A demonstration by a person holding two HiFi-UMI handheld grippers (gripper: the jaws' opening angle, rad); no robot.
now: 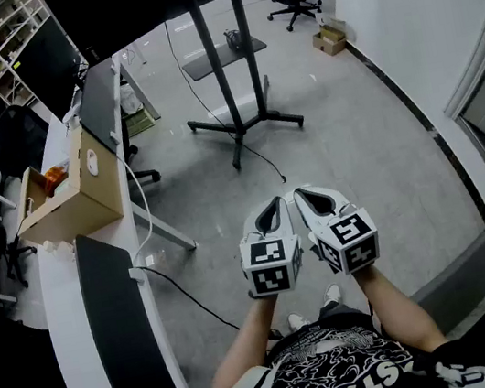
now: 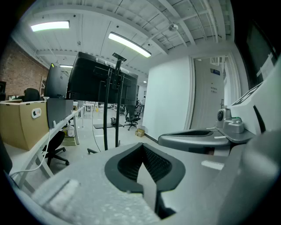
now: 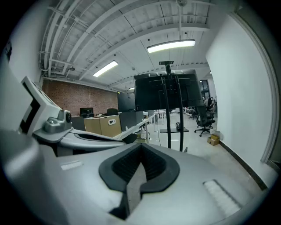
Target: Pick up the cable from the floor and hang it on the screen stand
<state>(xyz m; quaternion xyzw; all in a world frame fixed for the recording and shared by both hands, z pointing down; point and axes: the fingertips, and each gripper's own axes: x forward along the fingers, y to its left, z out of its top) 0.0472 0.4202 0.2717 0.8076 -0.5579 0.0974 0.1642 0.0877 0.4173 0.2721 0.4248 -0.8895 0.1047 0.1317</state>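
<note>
I hold L gripper (image 1: 272, 211) & R gripper (image 1: 314, 201) side by side, both w/ jaws closed, empty. Cable (image 1: 264, 158) lies on floor (image 1: 365, 148) by screen stand (image 1: 229, 70), well ahead.

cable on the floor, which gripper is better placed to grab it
Left, marginally. The cable ends just ahead of both, but its run toward the screen stand lines up with the left gripper more than the right gripper. Both are shut, empty.

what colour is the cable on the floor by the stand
Black; the cable shows best in the head view.
</note>
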